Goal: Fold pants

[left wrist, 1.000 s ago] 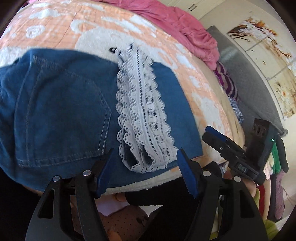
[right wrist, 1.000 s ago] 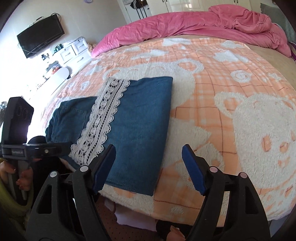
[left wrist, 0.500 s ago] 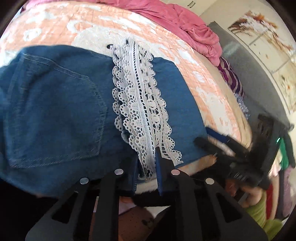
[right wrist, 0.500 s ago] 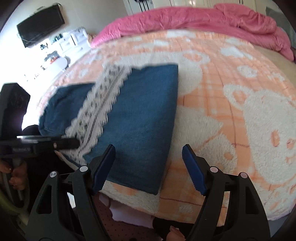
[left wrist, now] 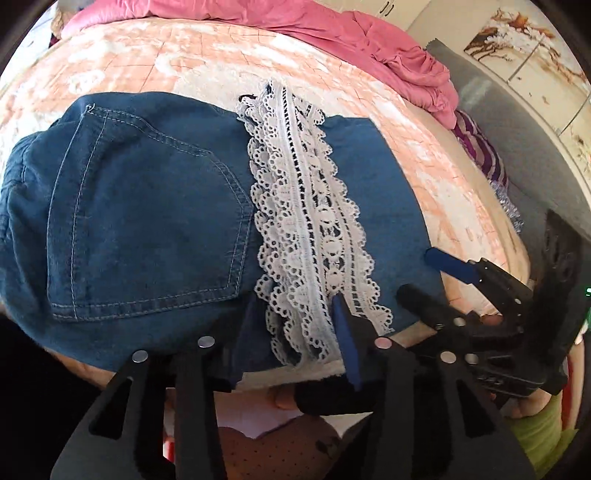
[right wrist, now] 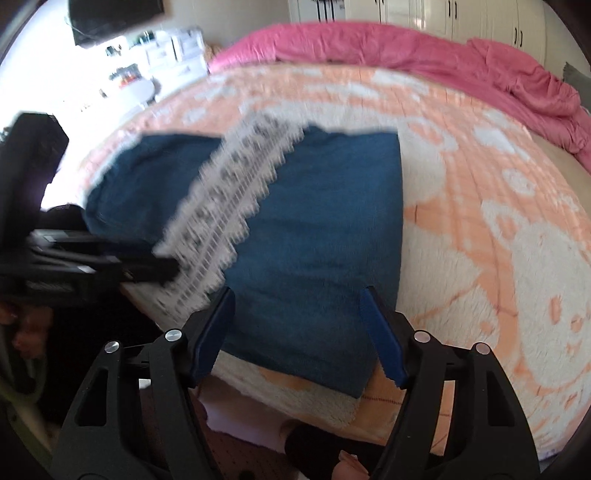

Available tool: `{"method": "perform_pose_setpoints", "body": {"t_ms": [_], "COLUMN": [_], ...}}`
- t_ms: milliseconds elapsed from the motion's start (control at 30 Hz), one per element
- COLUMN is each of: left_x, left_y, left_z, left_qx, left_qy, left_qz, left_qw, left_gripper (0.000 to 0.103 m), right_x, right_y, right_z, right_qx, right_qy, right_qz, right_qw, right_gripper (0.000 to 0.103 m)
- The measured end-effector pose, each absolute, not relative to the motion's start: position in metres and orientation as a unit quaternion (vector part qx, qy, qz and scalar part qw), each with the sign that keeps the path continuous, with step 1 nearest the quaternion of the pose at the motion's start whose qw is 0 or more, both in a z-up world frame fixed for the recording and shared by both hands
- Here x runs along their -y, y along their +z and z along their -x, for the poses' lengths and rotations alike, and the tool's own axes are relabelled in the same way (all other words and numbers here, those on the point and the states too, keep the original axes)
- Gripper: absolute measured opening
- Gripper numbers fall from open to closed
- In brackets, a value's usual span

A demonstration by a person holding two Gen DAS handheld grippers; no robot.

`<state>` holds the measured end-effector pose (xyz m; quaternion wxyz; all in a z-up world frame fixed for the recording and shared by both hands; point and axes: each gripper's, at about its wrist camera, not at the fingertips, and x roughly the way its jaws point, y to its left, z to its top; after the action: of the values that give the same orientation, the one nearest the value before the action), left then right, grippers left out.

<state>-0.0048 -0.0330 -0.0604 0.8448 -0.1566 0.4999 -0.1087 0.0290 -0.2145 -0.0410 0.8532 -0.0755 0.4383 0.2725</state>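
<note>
The blue denim pants (left wrist: pixel 147 206) lie folded on the bed, back pocket up, with a white lace trim (left wrist: pixel 306 229) across them. My left gripper (left wrist: pixel 291 332) is shut on the near edge of the pants at the lace. My right gripper (right wrist: pixel 299 328) is open, its fingers over the near right edge of the pants (right wrist: pixel 325 229). It also shows in the left wrist view (left wrist: pixel 428 273), at the pants' right corner. The left gripper shows in the right wrist view (right wrist: pixel 162 267) at the lace (right wrist: pixel 229 206).
The bed has an orange and white fleece blanket (right wrist: pixel 480 206). A pink duvet (right wrist: pixel 443 55) is bunched along the far side. A TV (right wrist: pixel 110 18) and white drawers (right wrist: pixel 173 51) stand at the far left. The bed's near edge is right under both grippers.
The left gripper closed on the pants' near edge at the lace and stays there. The right gripper moved forward over the pants' right edge, still open.
</note>
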Motion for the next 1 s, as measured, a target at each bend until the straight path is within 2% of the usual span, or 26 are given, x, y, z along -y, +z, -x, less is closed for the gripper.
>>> {"method": "perform_pose_setpoints", "body": {"t_ms": [233,700,1000], "left_x": [0.041,0.038,0.025], "left_y": [-0.058,-0.024,-0.009], "left_z": [0.005,0.024,0.039], "left_qx": [-0.497,-0.459,-0.443], "left_qy": [-0.102,-0.092,-0.083], "left_qz": [0.128,0.111,0.122], "left_qw": [0.852,0.877,0.885], "left_gripper": [0.043,0.042,0.053], "right_x": [0.212,0.244,0.237], "right_y": [-0.050,-0.011,0.015], "right_z": [-0.028,-0.015,-0.016], "right_qx": [-0.440,-0.419,-0.401], "right_qy": [0.264,0.240,0.243], "right_qz": [0.084,0.022,0.017], "right_qw": [0.854,0.876,0.883], "right_gripper": [0.063,0.064,0.072]}}
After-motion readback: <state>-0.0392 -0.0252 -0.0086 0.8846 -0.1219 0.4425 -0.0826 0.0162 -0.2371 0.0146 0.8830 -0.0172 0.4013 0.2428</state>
